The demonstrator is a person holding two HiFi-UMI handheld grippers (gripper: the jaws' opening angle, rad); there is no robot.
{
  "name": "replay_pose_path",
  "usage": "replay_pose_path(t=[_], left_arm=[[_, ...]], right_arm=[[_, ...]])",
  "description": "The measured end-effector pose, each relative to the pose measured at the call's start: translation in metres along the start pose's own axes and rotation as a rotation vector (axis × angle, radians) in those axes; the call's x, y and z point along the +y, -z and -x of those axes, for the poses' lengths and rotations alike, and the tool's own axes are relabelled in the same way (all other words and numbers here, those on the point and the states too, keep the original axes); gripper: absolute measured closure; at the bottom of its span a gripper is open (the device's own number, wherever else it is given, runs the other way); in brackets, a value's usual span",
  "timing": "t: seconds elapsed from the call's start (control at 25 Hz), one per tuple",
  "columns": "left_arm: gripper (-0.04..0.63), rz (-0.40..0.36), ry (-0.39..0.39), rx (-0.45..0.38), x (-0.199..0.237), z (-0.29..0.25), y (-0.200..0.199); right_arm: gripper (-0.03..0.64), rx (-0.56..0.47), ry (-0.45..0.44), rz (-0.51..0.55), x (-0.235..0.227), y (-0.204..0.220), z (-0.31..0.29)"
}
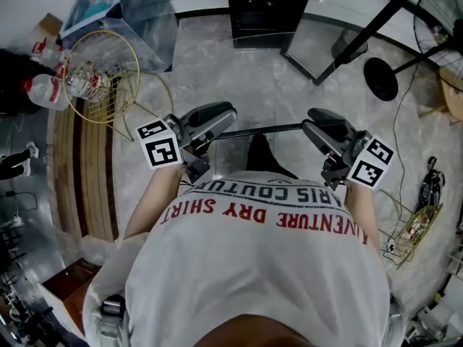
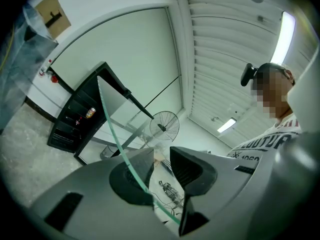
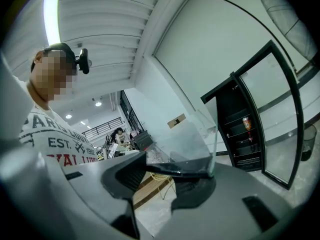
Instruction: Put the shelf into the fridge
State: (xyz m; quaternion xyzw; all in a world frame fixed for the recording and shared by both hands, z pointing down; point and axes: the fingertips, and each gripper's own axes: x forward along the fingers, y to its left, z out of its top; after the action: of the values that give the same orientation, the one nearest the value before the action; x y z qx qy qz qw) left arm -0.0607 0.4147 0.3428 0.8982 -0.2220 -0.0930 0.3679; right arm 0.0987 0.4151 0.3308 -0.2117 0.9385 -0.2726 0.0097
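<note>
The shelf [image 1: 264,129] is a clear glass pane with a dark trim, held in the air in front of the person's chest. My left gripper [image 1: 221,118] is shut on its left end and my right gripper [image 1: 318,125] on its right end. In the left gripper view the pane's green edge [image 2: 112,129] runs slantwise between the jaws of the left gripper [image 2: 162,159]. In the right gripper view the pane [image 3: 187,144] rises from a black trim that spans the jaws of the right gripper [image 3: 172,166]. The black fridge [image 1: 260,9] stands ahead with its door open [image 2: 75,119] [image 3: 240,129].
The fridge's glass door [image 1: 318,42] swings out to the right. A round wire guard [image 1: 101,74] and plastic bottles [image 1: 43,89] lie at the left beside wooden boards [image 1: 83,172]. A fan's base [image 1: 381,78] and a wire basket [image 1: 409,230] stand at the right.
</note>
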Motion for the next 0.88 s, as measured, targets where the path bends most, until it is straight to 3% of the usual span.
replay_pose_path(t=[0.6,0.88], left_arm=[[0.476,0.022,-0.058,-0.011,0.100,-0.083,-0.093],[0.476,-0.001,-0.072,0.001,0.132,-0.121,-0.138]], right_arm=[[0.457,0.020,-0.040,-0.045,-0.134,-0.079,-0.059],[0.457,-0.005,-0.053,-0.037,-0.184,-0.118,-0.077]])
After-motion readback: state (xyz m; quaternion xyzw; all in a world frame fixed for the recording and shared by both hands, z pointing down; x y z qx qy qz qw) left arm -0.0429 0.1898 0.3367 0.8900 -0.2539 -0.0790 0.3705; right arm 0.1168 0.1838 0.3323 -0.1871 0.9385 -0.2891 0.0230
